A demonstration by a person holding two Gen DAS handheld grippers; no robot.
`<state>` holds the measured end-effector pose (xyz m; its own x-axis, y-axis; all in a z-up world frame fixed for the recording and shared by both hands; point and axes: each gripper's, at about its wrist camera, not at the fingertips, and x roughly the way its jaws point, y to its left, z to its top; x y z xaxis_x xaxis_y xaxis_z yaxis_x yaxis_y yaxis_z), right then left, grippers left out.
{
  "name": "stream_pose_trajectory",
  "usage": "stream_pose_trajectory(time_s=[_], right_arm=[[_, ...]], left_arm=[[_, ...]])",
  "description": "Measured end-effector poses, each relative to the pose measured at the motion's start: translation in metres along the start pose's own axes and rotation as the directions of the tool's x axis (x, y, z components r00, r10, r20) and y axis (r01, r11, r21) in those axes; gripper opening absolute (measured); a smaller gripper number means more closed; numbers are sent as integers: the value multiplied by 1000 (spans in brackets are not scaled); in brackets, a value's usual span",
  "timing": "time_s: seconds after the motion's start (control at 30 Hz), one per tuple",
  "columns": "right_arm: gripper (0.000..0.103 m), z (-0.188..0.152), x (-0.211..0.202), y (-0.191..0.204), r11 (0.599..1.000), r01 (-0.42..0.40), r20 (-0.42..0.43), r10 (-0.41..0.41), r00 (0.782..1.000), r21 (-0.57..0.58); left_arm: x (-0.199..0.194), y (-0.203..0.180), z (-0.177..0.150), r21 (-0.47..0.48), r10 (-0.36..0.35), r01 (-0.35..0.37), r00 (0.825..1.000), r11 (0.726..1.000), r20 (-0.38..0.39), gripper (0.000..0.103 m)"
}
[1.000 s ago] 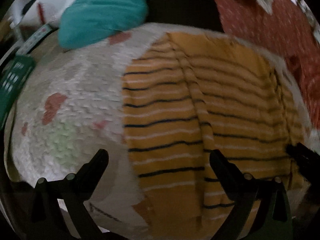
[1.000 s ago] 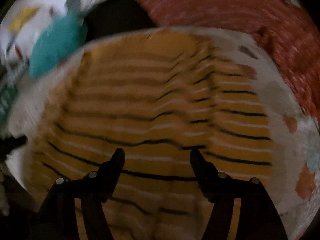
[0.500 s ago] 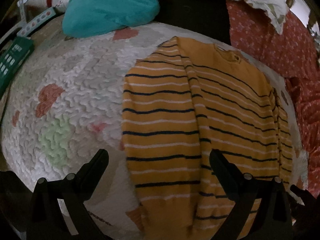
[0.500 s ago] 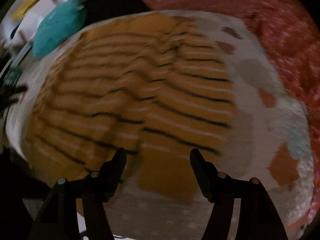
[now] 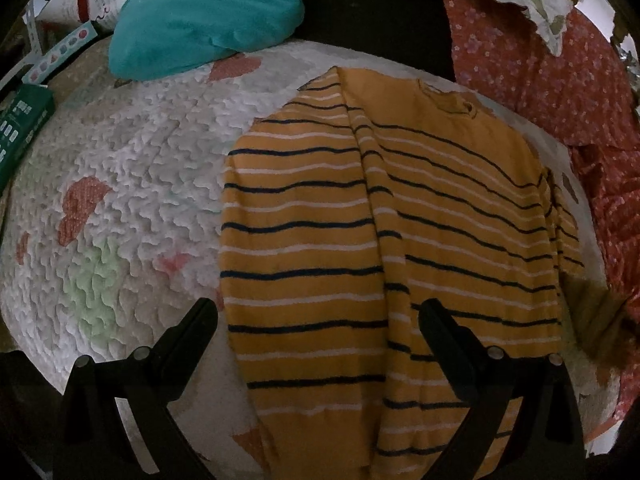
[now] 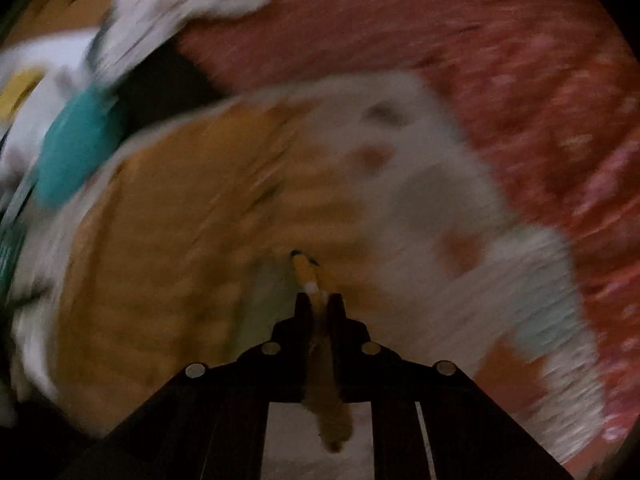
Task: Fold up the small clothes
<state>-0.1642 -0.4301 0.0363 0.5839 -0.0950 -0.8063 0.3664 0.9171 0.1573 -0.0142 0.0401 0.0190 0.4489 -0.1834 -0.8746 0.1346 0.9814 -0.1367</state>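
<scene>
Across the centre of the left view, the striped sweater [image 5: 380,240] lies on the quilt [image 5: 120,184]; the left gripper [image 5: 316,312] hovers open. A fold is pinched by the right gripper [image 6: 319,300]; it should be carried over evenly.

**Striped sweater laid out on quilted bed**

A mustard sweater [image 5: 384,248] with navy and white stripes lies flat on a white quilted bedspread [image 5: 132,184], one sleeve folded along its body. The left tongs [image 5: 318,322] hover over its hem, fingers spread wide. A teal cushion [image 5: 208,16] and red floral fabric [image 5: 552,72] lie beyond.
</scene>
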Motion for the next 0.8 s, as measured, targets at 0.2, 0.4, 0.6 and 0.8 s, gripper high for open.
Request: stream_pose_trajectory(time_s=[0.2,0.4,0.6,0.8], right_arm=[[10,69,41,-114,892,416,-24,-419,908,178],[30,79,65,-152,799,543,-120,-531,839,258],[41,62,33,-83,918,277,-44,-277,960,284],[41,30,48,110,957,-288,-135,290,947,37]], left_arm=[[8,19,4,-25,32,-33,999,999,-10,101],[15,54,9,-122,47,-53,998,991,-47,101],[-1,85,15,-178,121,-119,993,977,1,101],[-23,134,12,-268,202,-186,979,945,32,101]])
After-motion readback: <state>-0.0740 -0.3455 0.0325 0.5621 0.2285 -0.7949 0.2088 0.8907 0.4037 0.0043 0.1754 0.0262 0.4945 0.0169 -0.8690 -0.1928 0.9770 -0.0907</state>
